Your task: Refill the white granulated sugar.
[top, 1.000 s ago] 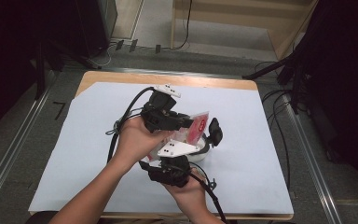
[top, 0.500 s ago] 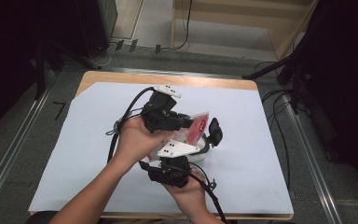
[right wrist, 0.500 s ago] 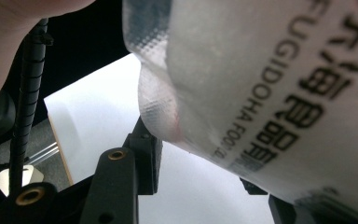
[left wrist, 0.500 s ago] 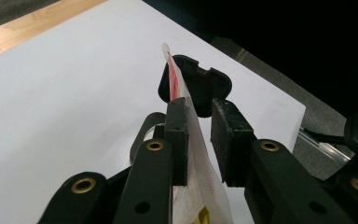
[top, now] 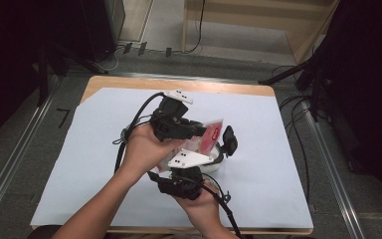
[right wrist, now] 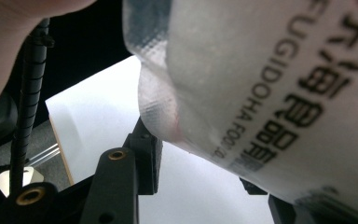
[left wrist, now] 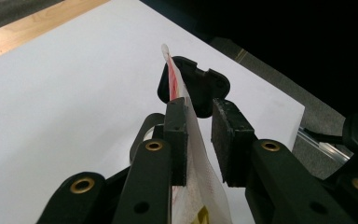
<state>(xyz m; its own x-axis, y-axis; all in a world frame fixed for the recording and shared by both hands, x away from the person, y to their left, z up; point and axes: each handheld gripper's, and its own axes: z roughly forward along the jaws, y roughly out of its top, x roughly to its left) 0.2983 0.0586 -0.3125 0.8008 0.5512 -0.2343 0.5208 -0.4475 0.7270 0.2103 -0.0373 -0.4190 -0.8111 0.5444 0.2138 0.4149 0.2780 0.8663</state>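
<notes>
A clear plastic packet with red and white print is held up over the middle of the table between both grippers. My left gripper comes in from the left and is shut on the packet's thin upper edge. That edge lies against one pad. From below, my right gripper has the packet's bulging body between its jaws. One pad touches the packet and the other is hidden behind it. A black part stands just past the packet's top edge.
A white sheet covers the wooden table. Cables lie on the floor at the right, and a metal rail runs along the left. A wooden frame stands behind the table.
</notes>
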